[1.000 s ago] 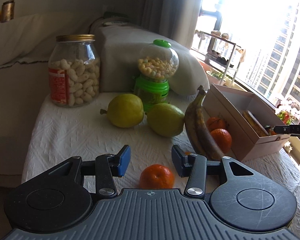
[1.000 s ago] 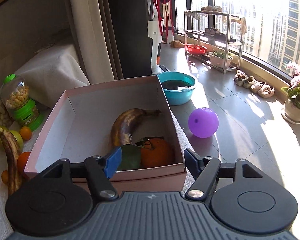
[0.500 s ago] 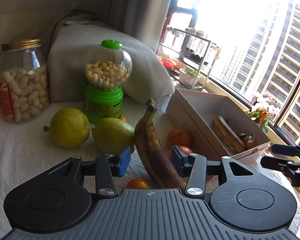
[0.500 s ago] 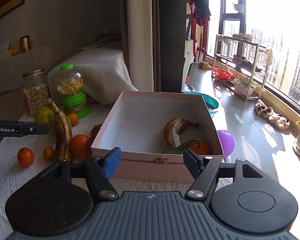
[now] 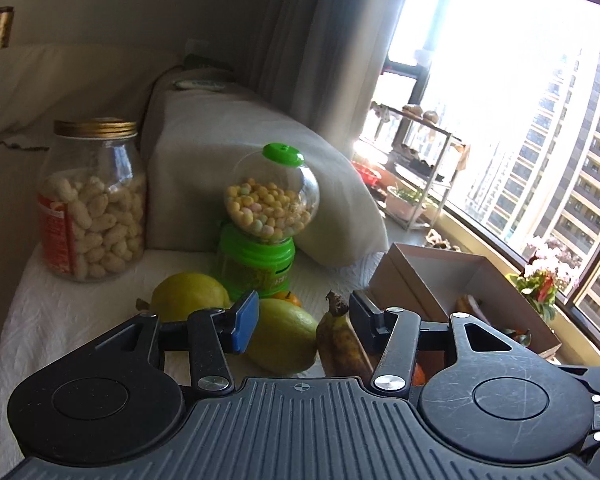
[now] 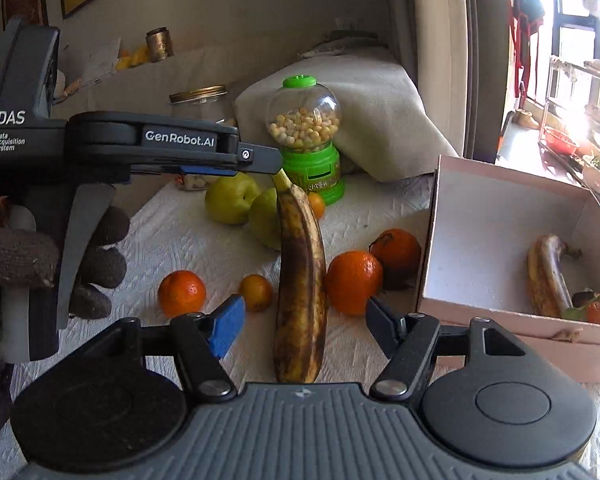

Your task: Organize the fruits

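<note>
Banana, long brown-spotted yellow (image 6: 300, 280), beside pink cardboard box (image 6: 496, 320): right gripper (image 6: 304, 326) straddling it unclenched; closing mid-body advisable; left gripper (image 5: 302, 320) opening, empty.

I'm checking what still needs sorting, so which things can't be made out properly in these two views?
- Oranges: left wrist view, mostly hidden behind the left gripper, whose jaws are opening.
- Box contents: right wrist view, near wall hides part of the floor.
- Peanut jar: right wrist view, blocked by the left gripper's body.
- Banana base: hidden by the right gripper.
</note>
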`<state>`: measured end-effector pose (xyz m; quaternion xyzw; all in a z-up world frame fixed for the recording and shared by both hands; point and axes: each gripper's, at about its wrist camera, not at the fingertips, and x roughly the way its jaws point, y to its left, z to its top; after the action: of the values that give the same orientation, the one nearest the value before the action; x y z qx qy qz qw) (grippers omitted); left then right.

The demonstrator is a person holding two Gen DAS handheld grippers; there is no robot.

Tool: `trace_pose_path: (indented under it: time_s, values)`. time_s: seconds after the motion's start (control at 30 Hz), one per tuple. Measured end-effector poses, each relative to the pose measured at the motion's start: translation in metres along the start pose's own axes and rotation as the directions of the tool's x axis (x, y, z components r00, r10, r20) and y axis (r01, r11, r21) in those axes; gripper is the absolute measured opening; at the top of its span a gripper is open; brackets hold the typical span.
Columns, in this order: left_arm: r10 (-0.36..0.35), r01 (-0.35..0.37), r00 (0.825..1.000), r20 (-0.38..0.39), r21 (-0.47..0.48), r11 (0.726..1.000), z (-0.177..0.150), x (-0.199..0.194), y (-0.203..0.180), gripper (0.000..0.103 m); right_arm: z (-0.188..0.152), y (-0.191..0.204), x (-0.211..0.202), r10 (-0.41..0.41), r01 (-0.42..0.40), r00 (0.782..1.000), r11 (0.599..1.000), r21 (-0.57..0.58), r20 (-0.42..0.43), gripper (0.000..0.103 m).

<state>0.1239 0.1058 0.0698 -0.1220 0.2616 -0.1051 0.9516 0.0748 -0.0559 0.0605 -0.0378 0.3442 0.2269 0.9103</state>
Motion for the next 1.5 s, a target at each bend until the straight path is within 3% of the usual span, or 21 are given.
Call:
trace_pose_path:
  time_s: [0.1,0.2,0.37,0.47,0.57,0.63,0.73,0.83,0.93,1.1,1.17,1.23,1.4,1.5]
  values:
    - [0.083,-0.082,0.996,0.012,-0.027,0.996,-0.026,-0.014,0.02,0.052,0.015,0.018,0.003,-0.01,0.013,1.0,0.992,-0.127,0.028,0.069]
    - [0.077,-0.079,0.997,-0.024,-0.072,0.994,-0.044,-0.02,0.038,0.052,0.035,0.032,0.006,-0.029,0.044,0.998,0.967,-0.253,0.063,0.069]
    - [0.067,-0.069,0.998,-0.02,-0.103,0.992,-0.049,-0.024,0.053,0.052,0.094,0.007,0.039,0.048,-0.05,0.998,0.995,-0.088,-0.033,0.069]
    - [0.043,-0.044,0.999,-0.013,-0.108,0.993,-0.054,-0.025,0.055,0.052,0.113,0.002,0.073,0.02,-0.023,0.996,0.999,-0.033,-0.084,0.069]
    - [0.05,-0.052,0.998,-0.023,-0.087,0.995,-0.059,-0.021,0.052,0.052,0.115,0.031,0.096,-0.075,0.052,0.992,0.974,-0.221,-0.098,0.069]
    - [0.077,-0.079,0.997,-0.03,-0.062,0.995,-0.06,-0.021,0.049,0.052,0.117,0.051,0.108,-0.097,0.047,0.985,0.946,-0.321,-0.142,0.069]
    - [0.121,-0.122,0.992,-0.027,-0.037,0.992,-0.061,-0.023,0.047,0.052,0.116,0.078,0.139,-0.133,0.008,0.95,0.915,-0.404,-0.282,0.069]
    - [0.152,-0.153,0.988,-0.04,-0.025,0.988,-0.061,-0.023,0.049,0.052,0.112,0.086,0.169,-0.236,0.065,0.908,0.895,-0.44,-0.346,0.067]
    - [0.167,-0.168,0.984,-0.062,-0.018,0.986,-0.063,-0.021,0.051,0.052,0.109,0.083,0.19,-0.268,0.08,0.876,0.901,-0.427,-0.4,0.065]
    - [0.155,-0.157,0.985,-0.075,-0.02,0.987,-0.065,-0.02,0.053,0.052,0.097,0.092,0.191,-0.32,0.094,0.87,0.854,-0.512,-0.374,0.067]
    - [0.145,-0.147,0.987,-0.069,-0.022,0.989,-0.065,-0.021,0.053,0.052,0.088,0.1,0.191,-0.358,0.092,0.865,0.802,-0.59,-0.351,0.067]
    - [0.135,-0.136,0.989,-0.054,-0.02,0.991,-0.065,-0.023,0.051,0.052,0.083,0.106,0.188,-0.363,0.088,0.873,0.774,-0.627,-0.326,0.064]
    - [0.132,-0.132,0.99,-0.054,0.007,0.991,-0.066,-0.033,0.04,0.052,0.08,0.107,0.183,-0.357,0.09,0.881,0.77,-0.632,-0.31,0.058]
    - [0.1,-0.099,0.993,-0.058,0.016,0.995,-0.068,-0.045,0.036,0.052,0.083,0.096,0.174,-0.332,0.095,0.889,0.807,-0.583,-0.315,0.058]
